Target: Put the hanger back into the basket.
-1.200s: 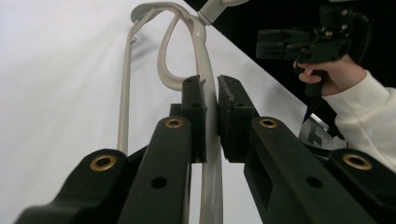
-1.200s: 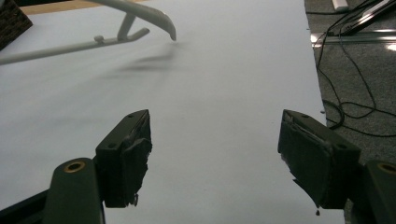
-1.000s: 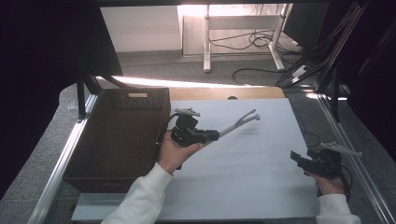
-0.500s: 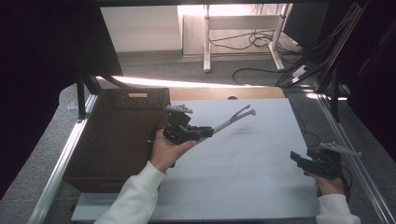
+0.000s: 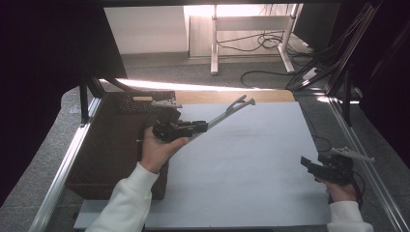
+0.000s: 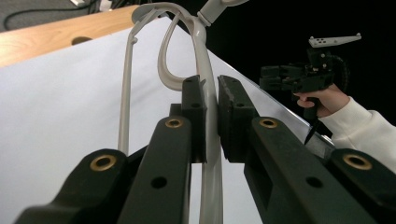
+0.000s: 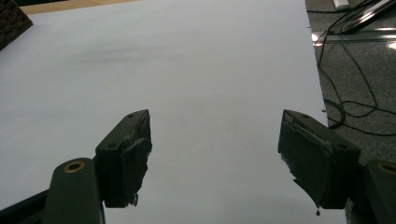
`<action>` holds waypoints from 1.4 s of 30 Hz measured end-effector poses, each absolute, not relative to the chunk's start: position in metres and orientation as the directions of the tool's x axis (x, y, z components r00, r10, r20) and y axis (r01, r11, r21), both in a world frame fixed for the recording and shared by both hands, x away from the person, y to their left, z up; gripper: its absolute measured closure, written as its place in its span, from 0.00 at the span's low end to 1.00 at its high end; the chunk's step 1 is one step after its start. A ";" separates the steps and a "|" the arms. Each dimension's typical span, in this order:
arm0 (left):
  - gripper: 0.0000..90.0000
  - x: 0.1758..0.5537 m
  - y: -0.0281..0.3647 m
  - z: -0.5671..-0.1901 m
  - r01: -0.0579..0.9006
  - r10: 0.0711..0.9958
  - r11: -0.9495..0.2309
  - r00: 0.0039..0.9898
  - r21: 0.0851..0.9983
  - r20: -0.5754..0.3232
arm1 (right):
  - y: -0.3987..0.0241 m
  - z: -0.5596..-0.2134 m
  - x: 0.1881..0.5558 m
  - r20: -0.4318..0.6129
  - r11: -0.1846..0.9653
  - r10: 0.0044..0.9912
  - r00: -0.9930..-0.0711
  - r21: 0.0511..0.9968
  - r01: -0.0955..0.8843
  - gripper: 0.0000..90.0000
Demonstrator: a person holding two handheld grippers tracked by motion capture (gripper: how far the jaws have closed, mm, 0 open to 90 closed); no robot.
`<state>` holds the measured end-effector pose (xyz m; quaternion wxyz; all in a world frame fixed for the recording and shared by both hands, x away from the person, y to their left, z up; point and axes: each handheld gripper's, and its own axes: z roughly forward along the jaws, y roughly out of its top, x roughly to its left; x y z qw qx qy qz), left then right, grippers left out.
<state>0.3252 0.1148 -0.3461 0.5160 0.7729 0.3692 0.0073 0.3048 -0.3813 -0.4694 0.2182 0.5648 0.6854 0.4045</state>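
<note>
Midair now: left gripper (image 5: 196,128) clamped on grey plastic hanger (image 5: 227,112), held above white sheet (image 5: 251,169) beside brown basket (image 5: 104,145). Right gripper (image 5: 309,166) idle, spread wide, low near the sheet's edge. Probably mid-carry; next, steadying and setting down somewhere.

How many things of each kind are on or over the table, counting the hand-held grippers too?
Grippers: 2, left gripper and right gripper
Dark woven basket: 1
Grey plastic hanger, clamped in the left fingers: 1
White sheet: 1
Total: 5
</note>
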 end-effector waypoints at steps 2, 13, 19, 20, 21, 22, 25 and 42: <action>0.92 0.325 0.120 -0.344 0.561 0.584 -0.191 0.725 0.806 -0.366 | -0.381 -0.470 0.305 0.158 0.034 0.951 -0.265 0.802 0.597 0.29; 0.92 0.321 0.148 -0.338 0.557 0.616 -0.150 0.699 0.817 -0.362 | -0.378 -0.468 0.305 0.149 0.055 0.946 -0.288 0.803 0.594 0.29; 0.92 0.317 0.164 -0.334 0.550 0.628 -0.131 0.690 0.825 -0.360 | -0.377 -0.468 0.305 0.149 0.056 0.946 -0.289 0.801 0.596 0.29; 0.92 0.317 0.167 -0.333 0.548 0.630 -0.130 0.689 0.826 -0.358 | -0.377 -0.469 0.305 0.150 0.054 0.946 -0.288 0.801 0.596 0.29; 0.92 0.316 0.170 -0.333 0.548 0.633 -0.128 0.687 0.827 -0.357 | -0.377 -0.469 0.305 0.152 0.052 0.946 -0.286 0.801 0.596 0.29; 0.92 0.315 0.172 -0.334 0.547 0.634 -0.127 0.686 0.828 -0.356 | -0.377 -0.468 0.305 0.152 0.052 0.946 -0.287 0.802 0.596 0.29; 0.92 0.312 0.180 -0.334 0.546 0.643 -0.123 0.680 0.829 -0.353 | -0.377 -0.468 0.304 0.150 0.055 0.946 -0.288 0.800 0.597 0.29; 0.92 0.297 0.235 -0.336 0.533 0.680 -0.057 0.640 0.844 -0.358 | -0.375 -0.469 0.305 0.148 0.056 0.946 -0.287 0.800 0.597 0.29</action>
